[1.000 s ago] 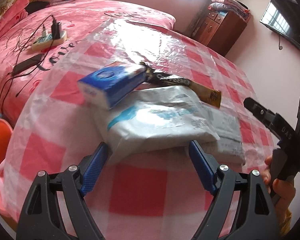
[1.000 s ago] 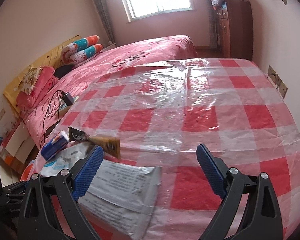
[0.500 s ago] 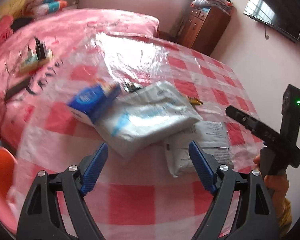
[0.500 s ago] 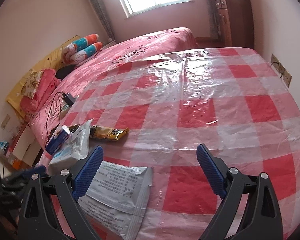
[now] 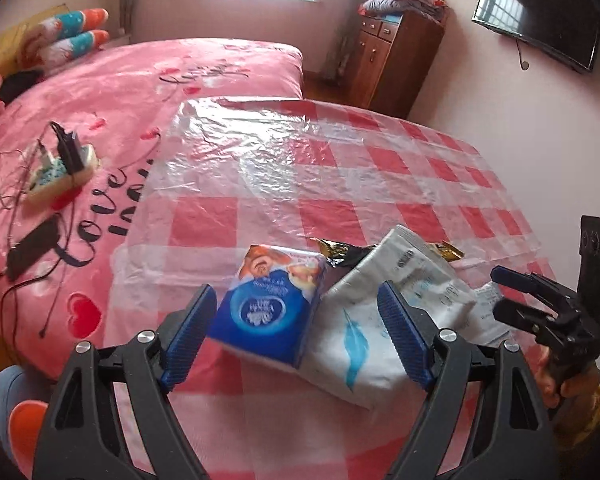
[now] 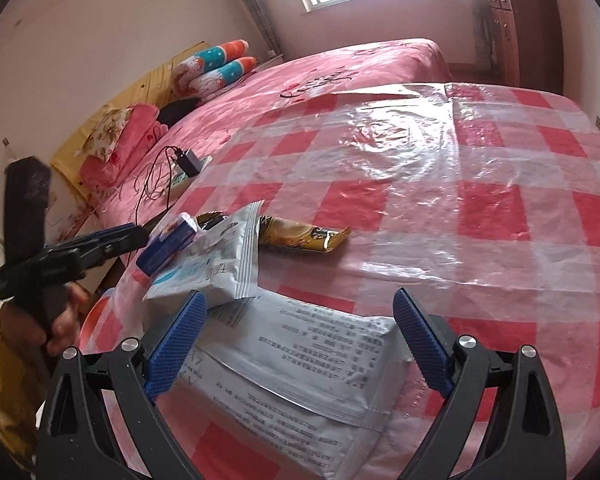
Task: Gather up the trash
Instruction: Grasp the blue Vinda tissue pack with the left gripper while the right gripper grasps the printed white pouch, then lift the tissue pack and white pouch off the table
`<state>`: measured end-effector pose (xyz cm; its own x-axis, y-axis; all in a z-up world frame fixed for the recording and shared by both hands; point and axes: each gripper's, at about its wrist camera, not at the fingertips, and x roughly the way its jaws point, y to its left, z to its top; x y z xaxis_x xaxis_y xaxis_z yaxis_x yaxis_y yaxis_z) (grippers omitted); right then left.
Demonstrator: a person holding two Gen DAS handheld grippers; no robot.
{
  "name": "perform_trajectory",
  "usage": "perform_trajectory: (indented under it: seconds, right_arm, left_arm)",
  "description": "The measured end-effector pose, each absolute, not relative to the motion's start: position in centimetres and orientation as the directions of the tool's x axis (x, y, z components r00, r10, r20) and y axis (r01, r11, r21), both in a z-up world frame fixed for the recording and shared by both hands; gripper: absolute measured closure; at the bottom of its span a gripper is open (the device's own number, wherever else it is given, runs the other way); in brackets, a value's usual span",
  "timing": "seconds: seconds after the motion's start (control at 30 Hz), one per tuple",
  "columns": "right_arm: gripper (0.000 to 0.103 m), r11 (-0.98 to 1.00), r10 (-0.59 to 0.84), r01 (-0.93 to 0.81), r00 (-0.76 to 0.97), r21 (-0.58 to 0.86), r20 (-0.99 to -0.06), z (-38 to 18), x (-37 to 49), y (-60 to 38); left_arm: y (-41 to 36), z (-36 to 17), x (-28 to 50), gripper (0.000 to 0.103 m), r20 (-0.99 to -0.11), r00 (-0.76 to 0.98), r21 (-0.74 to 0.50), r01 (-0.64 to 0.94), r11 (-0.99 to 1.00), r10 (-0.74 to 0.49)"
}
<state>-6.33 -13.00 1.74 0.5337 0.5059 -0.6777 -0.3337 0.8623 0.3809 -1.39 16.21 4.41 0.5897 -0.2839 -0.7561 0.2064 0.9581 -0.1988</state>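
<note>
Left gripper (image 5: 296, 338), jaws apart and empty; between its fingers the blue tissue pack (image 5: 268, 308), logo unreadable, then white feather-printed packet (image 5: 364, 340). Right gripper (image 6: 300, 344), jaws apart, over grey printed pouch (image 6: 300, 364); gold sachet (image 6: 300, 236) ahead, text illegible

1. The tablecloth (image 5: 340, 184) is a red-and-white check under clear, glossy, wrinkled plastic film.
2. The tissue pack (image 5: 268, 304) is wrapped in shiny blue printed plastic.
3. The white pouch (image 5: 364, 332) looks like smooth, soft plastic with a crimped edge.
4. The grey mailer bag (image 6: 300, 364) is matt plastic printed with text.
5. The gold wrapper (image 6: 300, 236) is glossy foil.
6. The bedspread (image 5: 148, 92) is soft pink cloth.
7. The cabinet (image 5: 396, 56) is dark polished wood.
8. The gripper pads (image 5: 188, 332) are blue textured rubber on matt black plastic.
</note>
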Motion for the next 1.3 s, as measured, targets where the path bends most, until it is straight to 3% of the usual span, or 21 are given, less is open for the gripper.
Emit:
perform_trajectory:
  seconds: [0.27, 0.4, 0.77, 1.1, 1.3]
  right_arm:
    - [0.010, 0.851, 0.515, -0.398, 0.506, 0.343, -0.692, 1.4, -5.7, -11.5]
    - [0.010, 0.841, 0.518, -0.431, 0.471, 0.326, -0.714, 1.1, -5.9, -11.1]
    - [0.010, 0.768, 0.568, -0.548, 0.345, 0.331, -0.747, 1.0, -10.2, -9.8]
    - [0.010, 0.818, 0.436, -0.558, 0.439, 0.142, -0.786, 0.5, -11.5, -7.2]
    - [0.010, 0.828, 0.409, -0.550, 0.453, 0.113, -0.792, 0.3, -11.2, -6.7]
  left_arm:
    - [16.4, 2.6, 0.2, 0.022, -0.764, 0.558, -0.241, 0.219, 0.946, -0.324]
    - [16.7, 2.0, 0.3, 0.041, -0.764, 0.567, -0.242, 0.190, 0.951, -0.308]
    - [17.2, 1.8, -1.0, 0.044, -0.727, 0.605, -0.301, 0.143, 0.943, -0.324]
    - [18.4, 1.7, -2.3, 0.045, -0.706, 0.632, -0.340, 0.093, 0.936, -0.320]
    - [19.5, 1.6, -3.5, 0.046, -0.696, 0.642, -0.362, 0.071, 0.930, -0.320]
